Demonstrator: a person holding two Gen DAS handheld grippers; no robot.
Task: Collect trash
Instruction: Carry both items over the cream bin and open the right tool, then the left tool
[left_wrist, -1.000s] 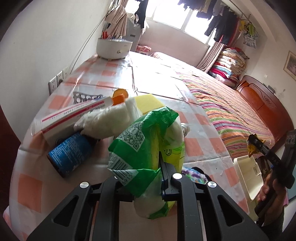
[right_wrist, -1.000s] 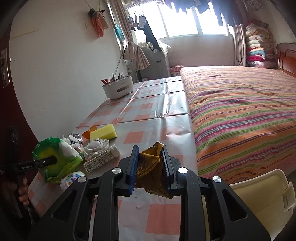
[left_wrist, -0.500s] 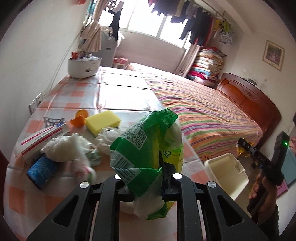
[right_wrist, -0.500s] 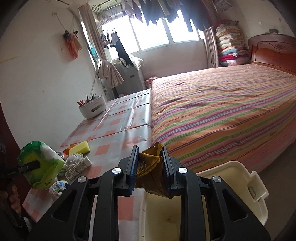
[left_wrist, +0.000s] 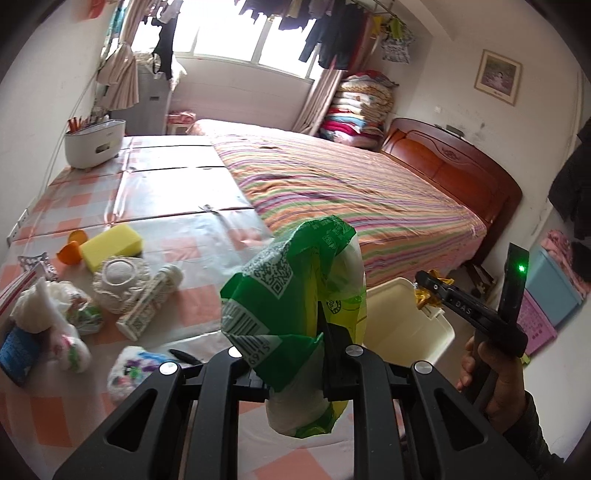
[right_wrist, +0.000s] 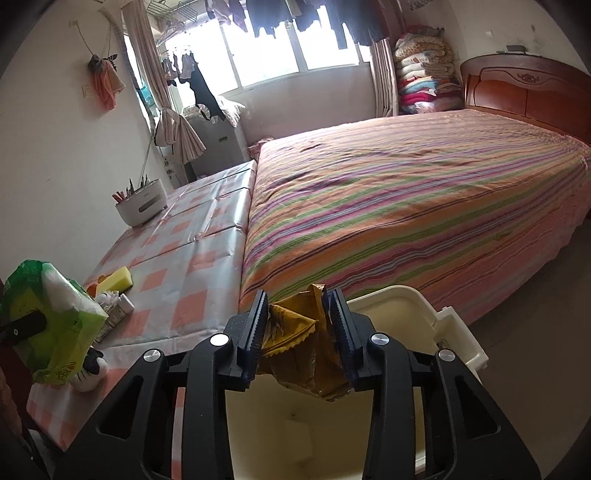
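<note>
**Both grippers carrying trash, right one over the bin**

The left gripper (left_wrist: 317, 354) is clenching a green plastic bag (left_wrist: 295, 291) stuffed with white paper, holding it above the near edge of the checkered table (left_wrist: 177, 206). The right gripper (right_wrist: 299, 332) is hanging over the cream bin (right_wrist: 391, 314) with a crumpled gold wrapper (right_wrist: 306, 343) between its pads; its jaws have just been opening, and the wrapper is sitting loosely in the gap, the left pad looking to be off it (contact on the right pad is hard to tell). In the left wrist view the same gripper is seen from the side, gripped by the person's hand (left_wrist: 491, 373), the wrapper poking out at its tip above the bin rim.

Trash lying on the table: a yellow sponge (left_wrist: 110, 245), an orange cap (left_wrist: 70, 251), a netted white lump (left_wrist: 118, 277), a small white bottle (left_wrist: 151, 302) on its side, a wad of white bags (left_wrist: 48, 306), a blue can (left_wrist: 18, 354) at the left edge, and a white patterned ball (left_wrist: 136, 369) just beside the left gripper's frame. A white caddy (left_wrist: 94, 144) with pens is standing at the far end. The striped bed (right_wrist: 406, 210) is running along the table's right side, the bin on the floor at its foot corner, nothing blocking the bin's mouth.
</note>
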